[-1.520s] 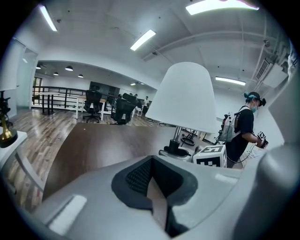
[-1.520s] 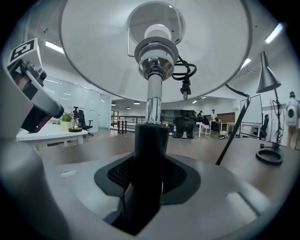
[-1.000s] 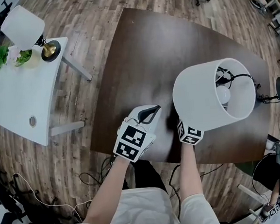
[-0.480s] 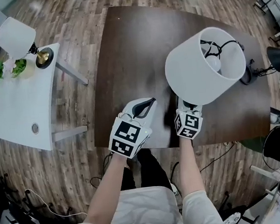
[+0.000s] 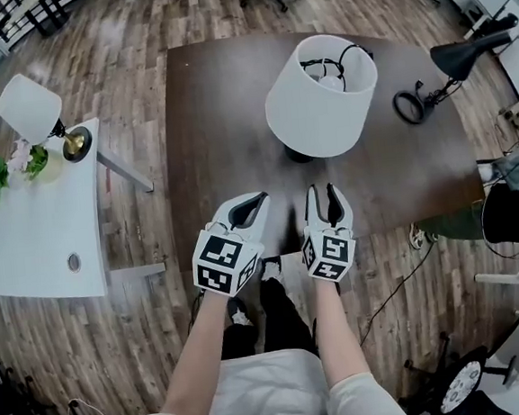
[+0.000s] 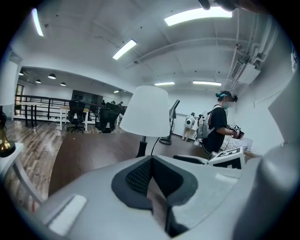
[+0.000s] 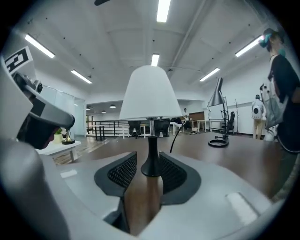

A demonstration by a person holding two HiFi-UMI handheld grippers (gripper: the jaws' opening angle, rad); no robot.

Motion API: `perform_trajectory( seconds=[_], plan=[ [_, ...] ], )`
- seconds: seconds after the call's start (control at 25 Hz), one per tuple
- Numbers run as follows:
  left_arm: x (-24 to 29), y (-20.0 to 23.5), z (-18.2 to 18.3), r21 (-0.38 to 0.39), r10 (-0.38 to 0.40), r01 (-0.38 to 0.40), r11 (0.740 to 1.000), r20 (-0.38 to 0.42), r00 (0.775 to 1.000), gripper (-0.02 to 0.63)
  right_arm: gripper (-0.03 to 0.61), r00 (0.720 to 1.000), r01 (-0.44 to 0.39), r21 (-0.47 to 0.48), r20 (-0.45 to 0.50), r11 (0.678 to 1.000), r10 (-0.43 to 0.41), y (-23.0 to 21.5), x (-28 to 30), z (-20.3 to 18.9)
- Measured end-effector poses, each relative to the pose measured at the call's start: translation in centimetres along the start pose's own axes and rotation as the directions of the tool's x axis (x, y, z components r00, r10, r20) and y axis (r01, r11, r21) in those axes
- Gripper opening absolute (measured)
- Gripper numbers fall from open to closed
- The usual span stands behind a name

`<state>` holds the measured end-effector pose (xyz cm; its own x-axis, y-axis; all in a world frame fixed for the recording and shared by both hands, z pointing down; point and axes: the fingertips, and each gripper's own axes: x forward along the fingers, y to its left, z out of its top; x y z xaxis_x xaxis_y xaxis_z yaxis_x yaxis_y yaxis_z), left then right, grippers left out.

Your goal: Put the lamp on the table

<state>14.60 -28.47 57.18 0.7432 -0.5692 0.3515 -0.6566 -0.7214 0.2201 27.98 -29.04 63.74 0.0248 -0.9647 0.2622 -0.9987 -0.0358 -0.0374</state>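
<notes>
**Placing looks done; only backing off left**

Judging from the layout, at the tail end of the task. Found standing on the dark bench [image 5: 224,115], upper centre of the head view: the lamp [image 5: 320,97], resting on its dark round base [image 5: 298,155], free of any grip and well apart from both tongs at lower centre.

Right tongs [image 5: 323,190]: spread, having just been closing a little, with nothing between the jaws. Through that gap in the right gripper view, only bare wood and the far-off lamp stem.

Left tongs [image 5: 257,198]: pressed together at the tips, pinching nothing.

Probably calls for little next: keeping both tongs clear of the shade [image 5: 311,121] and of the black cord [image 7: 176,136] trailing down from the stem, then holding off.

As for the lamp's long axis: upright, base down on the wood. Points its open shade top up toward the head camera, with the bulb [image 5: 328,83] showing inside. Looks straight, not tilted, in both gripper views.
</notes>
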Motion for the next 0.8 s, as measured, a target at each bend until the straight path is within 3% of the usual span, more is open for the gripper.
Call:
perform_trajectory(
  seconds=[0.24, 0.48, 0.68, 0.8],
  plan=[
    [-3.3, -2.2, 0.9, 0.038, -0.028, 0.027, 0.999, 0.032, 0.999, 0.003, 0.149, 0.998, 0.047, 0.053, 0.035, 0.997, -0.049, 2.3, -6.9, 2.7],
    [-5.4, -3.2, 0.5, 0.121, -0.073, 0.075, 0.99, -0.018, 0.997, 0.003, 0.138, 0.998, 0.062, 0.023, 0.014, 0.998, -0.063, 2.9, -10.9, 4.6],
    [-8.0, -4.1, 1.1, 0.086, -0.052, 0.052, 0.995, -0.004, 0.999, 0.003, 0.123, 0.996, 0.09, 0.023, -0.01, 0.996, -0.09, 3.3, -13.3, 4.8],
    [-9.3, -5.7, 1.8, 0.016, -0.052, 0.052, 0.999, 0.032, 0.998, 0.002, 0.106, 0.992, 0.124, 0.053, -0.016, 0.991, -0.123, 3.0, -14.6, 4.8]
  ],
)
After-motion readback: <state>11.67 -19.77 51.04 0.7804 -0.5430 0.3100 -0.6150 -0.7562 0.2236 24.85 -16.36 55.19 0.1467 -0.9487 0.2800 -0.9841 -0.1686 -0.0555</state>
